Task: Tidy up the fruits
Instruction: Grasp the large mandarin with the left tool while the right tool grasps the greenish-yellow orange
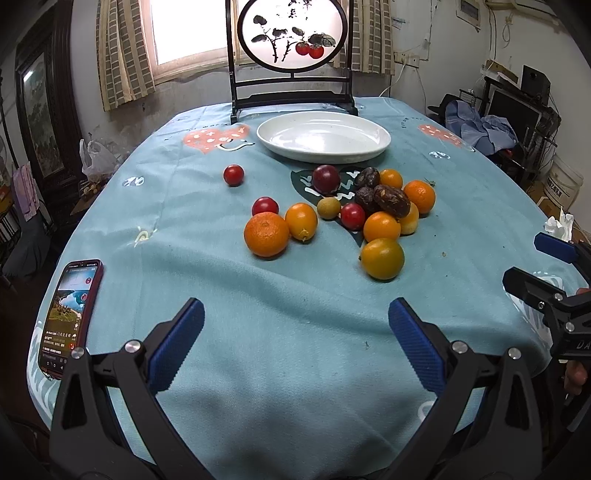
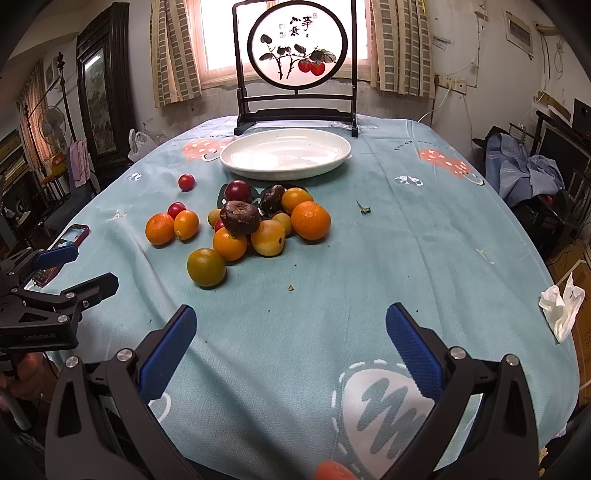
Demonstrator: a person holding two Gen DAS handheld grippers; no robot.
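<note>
- The left gripper [image 1: 295,343] hovers low over the near part of the surface [image 1: 229,295], which is draped in a light blue cloth; its blue-padded fingers [image 1: 177,343] stand wide apart with nothing between them.
- The right gripper [image 2: 291,347] hovers likewise, its fingers [image 2: 413,350] spread wide and empty.
- The fruits [image 1: 343,210] lie loose on the cloth ahead of both grippers, well apart from every fingertip, just in front of the white plate [image 1: 380,138].
- In the left wrist view the nearest fruit is a yellow-orange one [image 1: 382,258], ahead and slightly right of the gap between the fingers; a larger orange [image 1: 266,234] sits ahead and left of it, touching a small yellow-orange fruit [image 1: 301,221].
- Behind these lies a tight cluster: dark wrinkled dates [image 1: 391,200], a dark red plum [image 1: 326,179], cherry tomatoes and more orange fruits.
- One cherry tomato [image 1: 233,175] sits alone, off to the left of the cluster.
- In the right wrist view the cluster lies ahead and left of the fingers, with a greenish-orange fruit [image 2: 206,267] closest.
- The plate holds no fruit and stands before a round painted screen [image 1: 293,33] at the far edge.
- A phone [image 1: 70,317] with a lit display lies at the left edge of the surface, beside the left gripper.
- A crumpled tissue [image 2: 561,306] lies at the right edge.
</note>
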